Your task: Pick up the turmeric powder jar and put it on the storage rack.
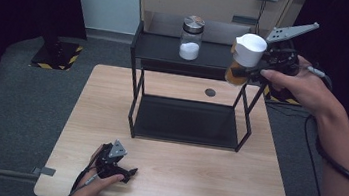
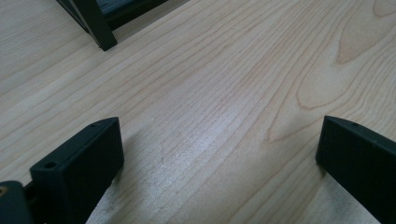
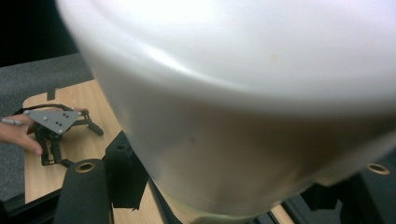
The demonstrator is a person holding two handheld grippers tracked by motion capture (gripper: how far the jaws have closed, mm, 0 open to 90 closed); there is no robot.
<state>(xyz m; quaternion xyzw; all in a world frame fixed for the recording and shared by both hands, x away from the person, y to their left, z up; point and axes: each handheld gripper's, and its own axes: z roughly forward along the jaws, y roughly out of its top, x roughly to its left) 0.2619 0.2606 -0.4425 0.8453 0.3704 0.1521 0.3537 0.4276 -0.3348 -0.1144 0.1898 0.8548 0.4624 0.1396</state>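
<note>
White-capped bottle [image 1: 246, 56] w/ amber contents sits in upper right of the high view, held clear of every surface, beside the right end of the black rack's [image 1: 186, 129] top shelf [image 1: 163, 49]. Right gripper [image 1: 252, 70] is clenched on it: in the right gripper view the pale cap [image 3: 243, 93] crowds the lens, jaws pressed against the body below. Bottle appears tipped, cap toward frame left, bottom lower and nearer the hand; exact angle can't be told. Grip judged firm, no slip evident. Glass jar [image 1: 191, 37] w/ metal lid and white powder stands upright on the top shelf, centre-top of frame, apart from the bottle. Lower shelf [image 1: 187, 122] bare. Left gripper [image 1: 121, 169] rests on the wooden table [image 1: 177, 179] at lower left, jaws released and spread wide w/ nothing between them, per the left gripper view; a rack foot [image 2: 100, 32] shows at that view's upper left. Step in hand, by my reading: transport phase, bottle carried at shelf height, prob. for placement on the top shelf next to the jar. Next move calls for: righting the bottle so its base faces down, bringing it over free shelf space right of the jar, clearing the rack's right post, lowering till base seats flat, then releasing. Risks noted: tipped bottle set down on an edge could topple; swing toward frame left could knock the jar. Left gripper not needed unless rack shifts.
</note>
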